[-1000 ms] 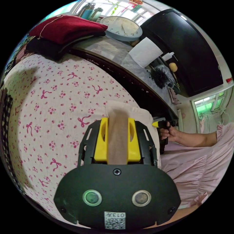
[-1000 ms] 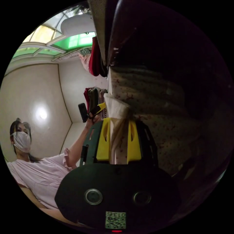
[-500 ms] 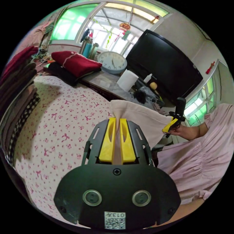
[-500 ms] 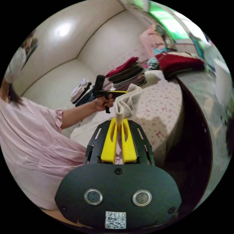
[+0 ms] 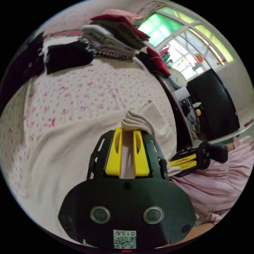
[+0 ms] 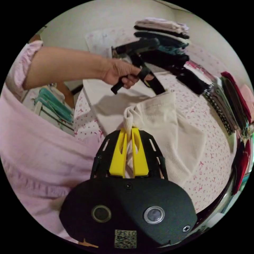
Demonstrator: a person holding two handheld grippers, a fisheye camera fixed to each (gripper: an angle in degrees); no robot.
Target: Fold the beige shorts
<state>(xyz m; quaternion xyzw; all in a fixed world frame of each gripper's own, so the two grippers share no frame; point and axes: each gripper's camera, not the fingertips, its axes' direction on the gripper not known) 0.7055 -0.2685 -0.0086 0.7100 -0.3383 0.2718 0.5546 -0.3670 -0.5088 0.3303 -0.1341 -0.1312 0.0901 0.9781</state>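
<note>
The beige shorts point(image 5: 66, 158) lie spread across the floral bed sheet point(image 5: 92, 90). In the left gripper view a bunched edge of them rises between my left gripper's point(image 5: 127, 130) yellow jaws, which are shut on it. My right gripper point(image 5: 173, 165) sits low on the right, also pinching beige cloth. In the right gripper view my right gripper point(image 6: 128, 129) is shut on a gathered corner of the shorts point(image 6: 169, 127). A hand point(image 6: 119, 71) holds the left gripper point(image 6: 159, 90) at the shorts' far edge.
Stacks of folded clothes point(image 5: 113, 34) and a black garment point(image 5: 66, 55) line the far side of the bed. A clock point(image 5: 177, 78), a paper roll point(image 5: 183, 94) and a dark screen point(image 5: 217, 105) stand beyond the bed's edge. The person's pink dress point(image 6: 31, 145) is close by.
Both grippers have carried the shorts up from the bed's edge and over the bed, where the cloth now lies spread on the sheet. Both cameras swung with the hands.
</note>
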